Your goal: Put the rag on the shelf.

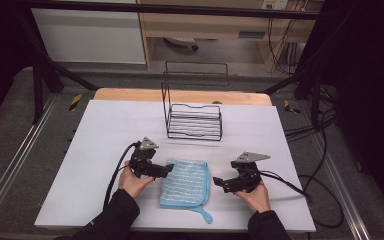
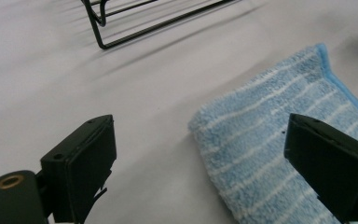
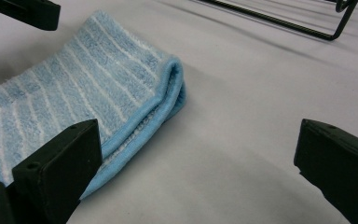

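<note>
1. Nearest the camera in the high view are the person's two dark sleeves (image 1: 115,216), which come in over the near edge of the white table (image 1: 105,130).
2. Largest on that table is the black wire rack (image 1: 194,120), which stands empty toward the far side at the middle, well apart from the hands.
3. Between the hands lies the folded blue striped cloth (image 1: 185,183), flat on the table near its near edge, with a small hanging loop trailing off its near right corner.
4. At the cloth's left edge is the left gripper (image 1: 164,171); its jaws stand spread, one over bare table and one over the cloth, and nothing is pinched between them.
5. Just off the cloth's right edge is the right gripper (image 1: 220,183), also spread wide, with one jaw by the folded edge and the other over bare table, gripping nothing.
6. My reading is that the cloth has been folded and let go, and the step in hand sits between folds or before a lift.
7. The next move would call for one gripper to drop its jaws astride an edge, pinch all layers together, and either fold again or carry the cloth toward the rack.
</note>
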The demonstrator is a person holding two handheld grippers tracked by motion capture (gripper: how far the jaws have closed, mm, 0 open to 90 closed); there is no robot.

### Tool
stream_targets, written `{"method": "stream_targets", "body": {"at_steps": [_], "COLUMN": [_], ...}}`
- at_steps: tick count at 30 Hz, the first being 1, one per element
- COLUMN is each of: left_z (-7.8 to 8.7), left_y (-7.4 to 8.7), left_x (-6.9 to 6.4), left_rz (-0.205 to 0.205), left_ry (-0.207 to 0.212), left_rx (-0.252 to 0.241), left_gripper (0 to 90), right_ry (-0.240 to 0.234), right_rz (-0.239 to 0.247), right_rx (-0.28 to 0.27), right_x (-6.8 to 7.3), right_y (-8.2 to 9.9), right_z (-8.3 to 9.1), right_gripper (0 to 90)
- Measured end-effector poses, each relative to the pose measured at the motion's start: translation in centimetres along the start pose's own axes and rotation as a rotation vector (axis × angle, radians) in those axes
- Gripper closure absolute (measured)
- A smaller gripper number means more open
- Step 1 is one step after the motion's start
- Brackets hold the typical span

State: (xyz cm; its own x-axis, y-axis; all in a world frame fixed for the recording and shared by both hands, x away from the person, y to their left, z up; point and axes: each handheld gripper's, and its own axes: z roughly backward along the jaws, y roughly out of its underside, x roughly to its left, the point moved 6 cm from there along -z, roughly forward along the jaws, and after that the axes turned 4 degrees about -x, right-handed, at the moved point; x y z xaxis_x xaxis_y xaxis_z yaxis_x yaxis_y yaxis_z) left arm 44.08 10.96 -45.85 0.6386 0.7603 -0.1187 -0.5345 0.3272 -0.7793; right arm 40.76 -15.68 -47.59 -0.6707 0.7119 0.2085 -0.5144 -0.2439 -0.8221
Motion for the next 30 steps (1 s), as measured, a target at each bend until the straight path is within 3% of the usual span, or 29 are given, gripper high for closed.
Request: {"method": "stream_targets", "body": {"at_steps": [4, 7, 12, 18, 30], "left_z": [-0.5, -0.9, -1.9, -2.3, -2.6], "left_y": [0.2, 0.5, 1.2, 1.5, 2.0], "left_x": [0.3, 0.3, 0.1, -0.1, -0.7], "left_rz": [0.026, 0.049, 0.049, 0.052, 0.059], "left_ry": [-0.008, 0.003, -0.001, 0.0, 0.012], "left_rx": [0.005, 0.005, 0.045, 0.055, 0.067], "left_gripper": [15.0, 26.3, 39.1, 56.6, 73.2], "right_ry": [0.006, 0.004, 0.005, 0.009, 0.011], "right_rz": [0.0, -0.008, -0.01, -0.011, -0.001], "right_rx": [-0.002, -0.003, 0.002, 0.006, 0.014], "right_x": [0.0, 0.0, 0.0, -0.1, 0.1], "right_y": [0.0, 0.0, 0.0, 0.1, 0.1], "right_z": [0.0, -0.1, -0.3, -0.4, -0.6], "right_gripper": [1.7, 2.3, 2.7, 3.3, 3.8]}}
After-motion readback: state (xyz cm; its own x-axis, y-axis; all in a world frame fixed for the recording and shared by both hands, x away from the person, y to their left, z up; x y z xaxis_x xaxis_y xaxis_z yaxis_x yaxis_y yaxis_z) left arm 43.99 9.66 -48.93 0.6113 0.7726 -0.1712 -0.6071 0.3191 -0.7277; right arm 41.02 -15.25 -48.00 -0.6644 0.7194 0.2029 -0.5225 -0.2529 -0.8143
